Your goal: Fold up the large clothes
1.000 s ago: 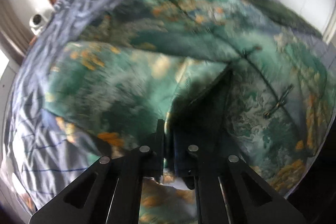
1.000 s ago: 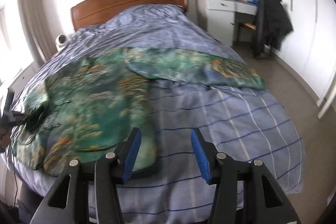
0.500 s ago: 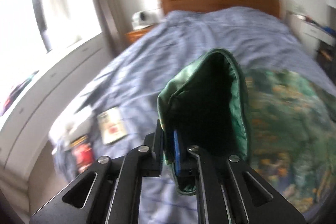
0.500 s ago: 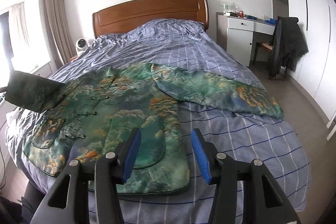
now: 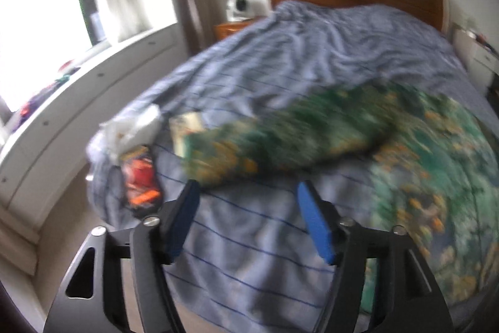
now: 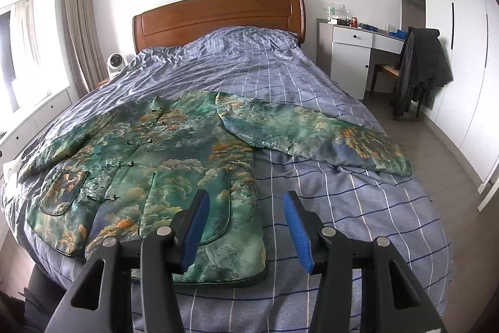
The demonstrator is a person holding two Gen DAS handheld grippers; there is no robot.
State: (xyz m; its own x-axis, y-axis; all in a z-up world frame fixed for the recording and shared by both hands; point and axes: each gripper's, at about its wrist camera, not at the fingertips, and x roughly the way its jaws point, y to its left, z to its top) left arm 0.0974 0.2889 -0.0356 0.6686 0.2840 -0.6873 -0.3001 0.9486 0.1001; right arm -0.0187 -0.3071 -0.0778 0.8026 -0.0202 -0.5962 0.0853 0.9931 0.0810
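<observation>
The left gripper (image 5: 248,197) is wide open. Its two black arms reach forward from the bottom of the left view, and the blue pads (image 5: 315,223) on its fingers face each other across a big gap. Nothing is between them. The view looks a bit blurry.

The right gripper (image 6: 246,208) is wide open too. Its black arms come up from the bottom of the right view, and its blue pads (image 6: 196,227) stand far apart with nothing held between them. It hangs in the air and points forward and a little down. The hands that hold the grippers cannot be seen.
</observation>
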